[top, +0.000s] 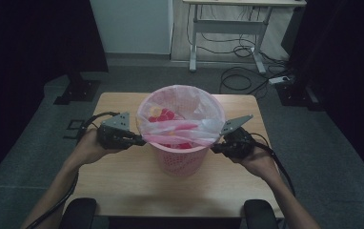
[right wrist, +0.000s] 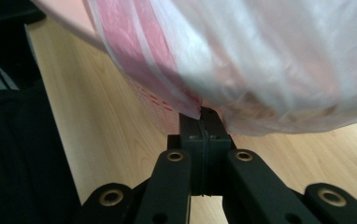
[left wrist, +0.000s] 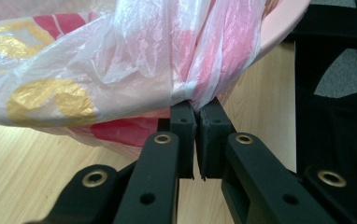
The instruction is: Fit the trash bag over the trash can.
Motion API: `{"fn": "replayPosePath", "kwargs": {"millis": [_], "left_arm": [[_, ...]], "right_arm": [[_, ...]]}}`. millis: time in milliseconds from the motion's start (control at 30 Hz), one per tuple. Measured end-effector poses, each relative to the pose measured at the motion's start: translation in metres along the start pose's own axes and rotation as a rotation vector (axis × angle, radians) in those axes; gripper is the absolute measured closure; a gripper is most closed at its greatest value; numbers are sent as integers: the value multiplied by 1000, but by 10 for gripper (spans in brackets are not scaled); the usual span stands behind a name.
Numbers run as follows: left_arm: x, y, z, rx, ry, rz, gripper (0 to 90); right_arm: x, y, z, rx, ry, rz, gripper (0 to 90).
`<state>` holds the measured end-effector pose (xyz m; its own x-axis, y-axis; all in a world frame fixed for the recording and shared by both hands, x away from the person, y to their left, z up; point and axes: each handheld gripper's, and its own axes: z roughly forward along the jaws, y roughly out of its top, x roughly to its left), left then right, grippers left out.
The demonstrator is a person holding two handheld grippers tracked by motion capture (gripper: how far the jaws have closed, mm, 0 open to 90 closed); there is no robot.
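A pink bin (top: pixel 179 155) is seen at the middle of the high view, standing on a wooden table (top: pixel 123 181). It is lined with a thin plastic bag (top: pixel 180 117), whose edge is draped over the rim. At the left of the bin, the left gripper (top: pixel 141 141) is held in a hand; its jaws are pressed together on a gathered fold of the bag, as seen at the centre of the left gripper view. At the right of the bin, the right gripper (top: pixel 214 150) is clamped on the bag's edge in the same way, with its jaws closed tight. Red and yellow items are seen inside the bag.
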<state>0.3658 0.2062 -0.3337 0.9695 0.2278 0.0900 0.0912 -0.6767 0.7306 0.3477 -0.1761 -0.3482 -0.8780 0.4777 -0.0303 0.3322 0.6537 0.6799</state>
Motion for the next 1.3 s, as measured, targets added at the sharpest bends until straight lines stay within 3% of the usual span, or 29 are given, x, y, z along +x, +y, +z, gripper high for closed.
{"fn": "replayPosePath", "kwargs": {"millis": [333, 400, 433, 500, 633, 767, 900, 1000, 1033, 1067, 1133, 1167, 1300], "left_arm": [[-4, -3, 9, 3, 13, 16, 881], [-6, -3, 13, 20, 21, 26, 887], [-8, -4, 19, 58, 37, 48, 890], [-8, -7, 26, 65, 36, 47, 892], [-2, -12, 24, 23, -3, 18, 885], [1, -13, 13, -54, -51, -19, 842], [-2, -14, 17, -40, -37, -7, 839], [-3, -15, 22, -16, -21, -9, 887], [-1, -19, 31, 43, -3, -9, 890], [0, -22, 35, 57, 2, -19, 891], [3, -26, 37, 56, -1, -36, 891], [8, -33, 39, 30, -15, -62, 889], [15, -43, 41, -1, -36, -110, 884]], "right_arm": [[0, -4, 10, -36, 35, 42, 896], [1, -4, 10, -34, 32, 41, 896], [1, -3, 8, -39, 31, 39, 894], [2, -3, 4, -59, 48, 44, 893], [2, -5, 4, -52, 38, 55, 896], [3, -8, 13, 12, -4, 52, 897], [-2, -14, 23, 15, 1, 77, 897], [0, -13, 24, 12, -13, 75, 897], [3, -12, 23, 10, -27, 61, 897], [3, -12, 23, 13, -32, 60, 897], [0, -17, 25, 34, -59, 69, 896], [-3, -21, 26, 33, -61, 84, 896], [-21, -37, 30, 4, -44, 166, 896]]}}
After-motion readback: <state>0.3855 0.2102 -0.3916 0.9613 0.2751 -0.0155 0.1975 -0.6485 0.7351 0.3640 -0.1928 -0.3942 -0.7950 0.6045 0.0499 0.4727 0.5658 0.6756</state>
